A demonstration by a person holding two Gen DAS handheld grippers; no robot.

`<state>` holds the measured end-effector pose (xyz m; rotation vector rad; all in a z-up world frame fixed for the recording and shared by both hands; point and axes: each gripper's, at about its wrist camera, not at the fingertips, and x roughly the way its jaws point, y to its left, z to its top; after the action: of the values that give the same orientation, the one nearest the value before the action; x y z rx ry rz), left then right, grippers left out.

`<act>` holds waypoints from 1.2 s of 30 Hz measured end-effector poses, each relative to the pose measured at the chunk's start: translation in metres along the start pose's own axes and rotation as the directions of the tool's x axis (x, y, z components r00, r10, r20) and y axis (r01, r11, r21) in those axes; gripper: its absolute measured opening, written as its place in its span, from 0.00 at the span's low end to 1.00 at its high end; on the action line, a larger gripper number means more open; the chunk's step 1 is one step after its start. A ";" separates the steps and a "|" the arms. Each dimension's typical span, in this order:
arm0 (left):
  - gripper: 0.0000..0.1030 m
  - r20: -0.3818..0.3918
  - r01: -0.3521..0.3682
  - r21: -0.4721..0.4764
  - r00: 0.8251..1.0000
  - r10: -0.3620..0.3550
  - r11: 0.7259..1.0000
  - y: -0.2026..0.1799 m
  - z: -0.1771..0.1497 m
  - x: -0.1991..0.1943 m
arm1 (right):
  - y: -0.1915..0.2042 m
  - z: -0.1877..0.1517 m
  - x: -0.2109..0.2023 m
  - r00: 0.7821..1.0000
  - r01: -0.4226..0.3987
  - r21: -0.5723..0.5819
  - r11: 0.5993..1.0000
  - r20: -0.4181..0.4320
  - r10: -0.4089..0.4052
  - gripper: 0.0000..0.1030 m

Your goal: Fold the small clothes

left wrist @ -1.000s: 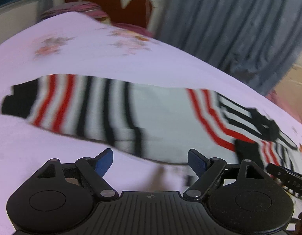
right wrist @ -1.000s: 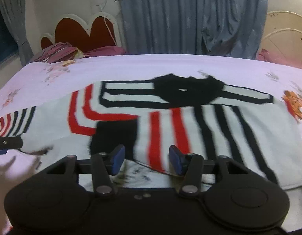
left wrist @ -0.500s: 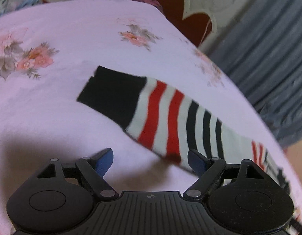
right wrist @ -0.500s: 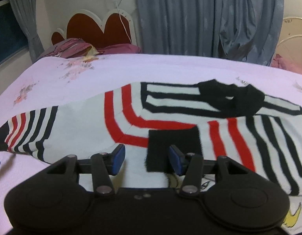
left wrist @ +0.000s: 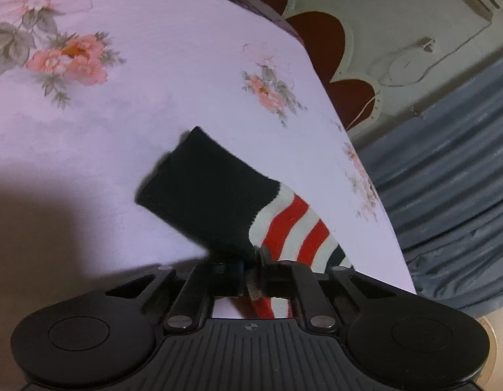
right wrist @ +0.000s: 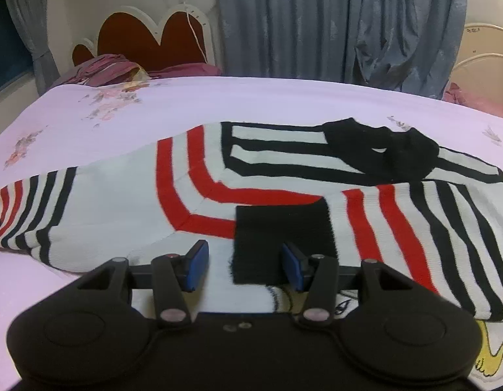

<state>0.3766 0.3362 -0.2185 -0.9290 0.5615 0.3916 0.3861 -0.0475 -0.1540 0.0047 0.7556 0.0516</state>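
Left hand-held gripper [left wrist: 248,268] just clamped onto sweater sleeve [left wrist: 284,228] near bed's [left wrist: 153,81] edge; right hand-held gripper [right wrist: 244,264] half-open, empty. Sleeve fold-in ready.

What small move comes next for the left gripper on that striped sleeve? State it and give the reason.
Probably lift the left gripper and carry the sleeve across onto the body of the striped knitted sweater. It is shut on the sleeve just behind the black cuff, and that sleeve lies stretched out on the pink floral bedsheet, while the other black cuff already lies folded over the body.
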 end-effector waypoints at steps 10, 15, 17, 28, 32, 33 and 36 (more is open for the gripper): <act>0.05 0.020 0.232 0.346 0.967 -0.254 0.909 -0.118 -0.020 -0.047 | -0.017 -0.002 0.009 0.997 0.057 -0.014 0.998 -0.047 -0.057 0.47; 0.05 -0.146 0.393 0.492 0.917 -0.371 0.777 -0.194 -0.077 -0.057 | -0.038 0.002 -0.022 1.000 0.016 0.065 0.998 0.025 -0.017 0.47; 0.05 -0.226 0.445 0.521 0.895 -0.386 0.728 -0.218 -0.109 -0.054 | -0.051 0.001 -0.034 0.999 0.011 0.095 0.995 0.035 -0.014 0.48; 0.06 -0.504 0.509 0.654 0.845 -0.179 0.560 -0.264 -0.241 -0.021 | -0.125 -0.024 -0.069 1.000 -0.005 0.223 0.975 0.023 0.000 0.58; 0.51 -0.478 0.479 0.680 0.864 -0.160 0.555 -0.254 -0.233 -0.034 | -0.123 -0.023 -0.066 0.998 -0.060 0.230 0.971 0.031 0.055 0.59; 0.58 -0.453 0.461 0.689 0.876 -0.165 0.559 -0.246 -0.230 -0.040 | -0.121 -0.022 -0.065 0.997 -0.080 0.230 0.970 0.032 0.074 0.59; 0.65 -0.392 0.421 0.713 0.902 -0.178 0.561 -0.229 -0.220 -0.060 | -0.111 -0.018 -0.056 0.991 -0.137 0.242 0.961 0.026 0.135 0.61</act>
<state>0.3912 0.0228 -0.1399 -0.1828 0.7268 -0.3275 0.3383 -0.1611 -0.1310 0.2906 0.7476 0.0896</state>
